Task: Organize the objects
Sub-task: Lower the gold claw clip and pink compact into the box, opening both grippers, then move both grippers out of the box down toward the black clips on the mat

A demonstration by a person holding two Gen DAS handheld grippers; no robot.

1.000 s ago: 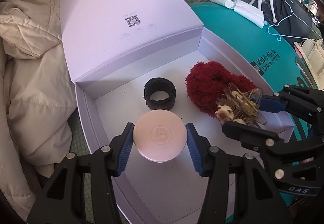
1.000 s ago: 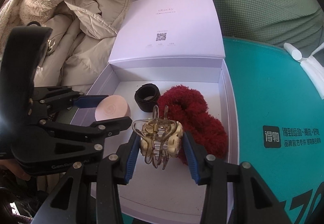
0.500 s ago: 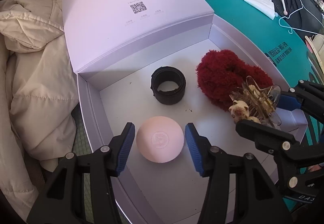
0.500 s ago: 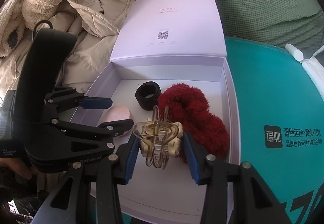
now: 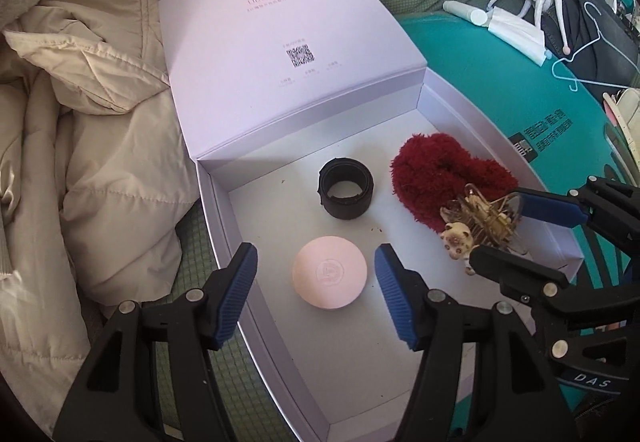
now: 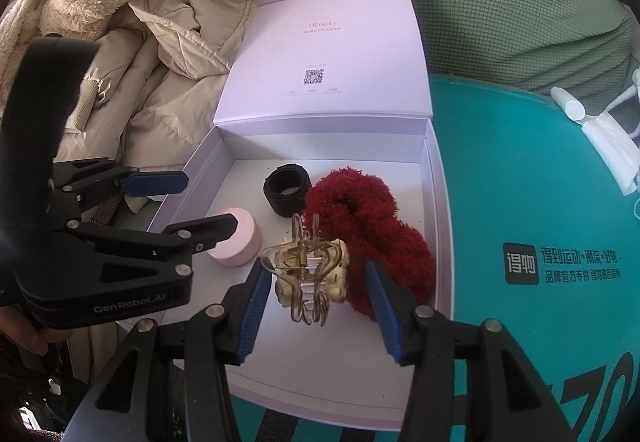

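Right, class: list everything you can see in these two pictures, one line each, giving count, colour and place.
Box: one, pale lilac, lid open, on teal surface.
Round case: one, pink, on box floor, between left claw's fingers, untouched.
Band: one, black, box floor, towards the back.
Scrunchie: one, dark red, fluffy, right side of box.
Hair clip: one, clear amber with cream ends, between right claw's fingers.
Coat: one, beige, left of box.
Hanger: one, pale blue, far right.
Tube: one, white, behind box.
Left claw: black, blue pads, open.
Right claw: black, blue pads, open.
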